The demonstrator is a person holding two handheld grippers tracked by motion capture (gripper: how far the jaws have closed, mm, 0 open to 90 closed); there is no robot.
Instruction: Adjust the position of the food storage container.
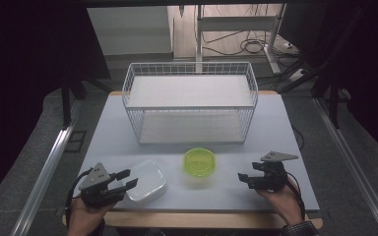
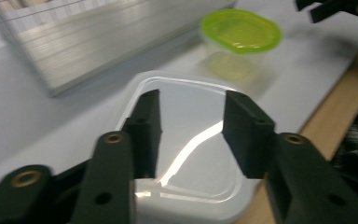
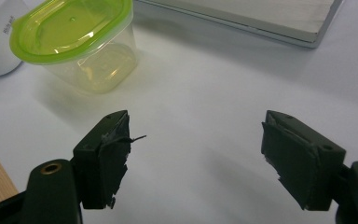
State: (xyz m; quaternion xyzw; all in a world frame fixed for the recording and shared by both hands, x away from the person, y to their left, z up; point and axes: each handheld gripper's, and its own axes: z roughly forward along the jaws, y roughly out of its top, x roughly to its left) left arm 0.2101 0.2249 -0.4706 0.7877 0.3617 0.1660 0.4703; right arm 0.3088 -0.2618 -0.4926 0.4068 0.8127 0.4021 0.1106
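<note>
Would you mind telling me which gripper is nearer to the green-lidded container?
Left gripper, over the white container beside the green-lidded container. The right gripper sits farther off on its other side, both open.

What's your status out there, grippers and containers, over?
Left gripper open, jaws over the white-lidded container. Right gripper open, holding nothing, clear of the green-lidded container. Wire basket behind both. Nothing in the way.

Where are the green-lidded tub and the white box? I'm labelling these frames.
green-lidded tub (image 1: 200, 162), high view, on its lid.
white box (image 1: 146, 179), high view, on its lid.
</note>
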